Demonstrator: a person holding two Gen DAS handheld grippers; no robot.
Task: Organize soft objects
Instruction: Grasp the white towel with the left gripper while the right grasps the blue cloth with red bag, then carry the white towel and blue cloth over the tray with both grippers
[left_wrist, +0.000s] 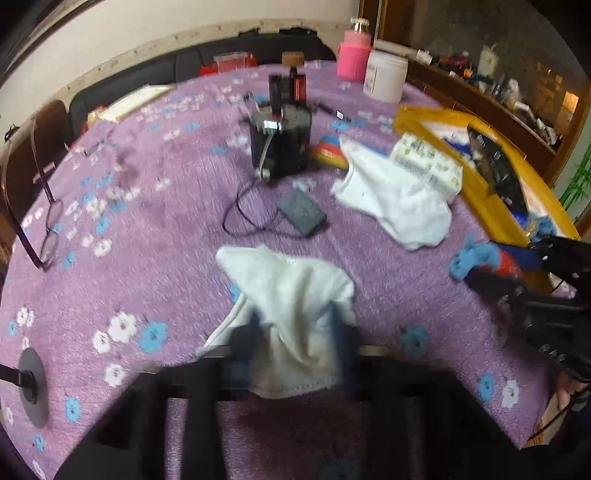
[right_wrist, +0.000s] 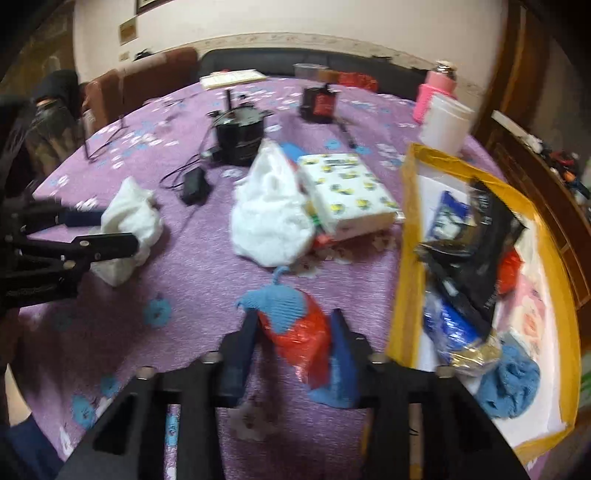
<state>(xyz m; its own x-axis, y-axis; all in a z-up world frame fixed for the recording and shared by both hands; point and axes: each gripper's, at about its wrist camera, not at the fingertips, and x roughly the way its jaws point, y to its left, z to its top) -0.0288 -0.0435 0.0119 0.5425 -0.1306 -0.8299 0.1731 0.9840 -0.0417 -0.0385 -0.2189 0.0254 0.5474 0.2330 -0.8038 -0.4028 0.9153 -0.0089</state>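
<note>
My left fingers (left_wrist: 255, 332) pinch a white cloth (left_wrist: 291, 295), right fingers (right_wrist: 341, 339) close on a red-blue toy (right_wrist: 295, 325); another cloth (right_wrist: 273, 221) lies outside the tray (right_wrist: 402, 258).

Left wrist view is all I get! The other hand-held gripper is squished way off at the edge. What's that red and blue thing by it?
Observer: It's a red crinkly bundle with a blue knitted top. It lies between the two fingers of the right hand-held gripper.
Operator: What's hiding behind that gripper, in the yellow tray?
Observer: A blue knitted piece sits in the near corner of the yellow tray, next to a black bag.
</note>
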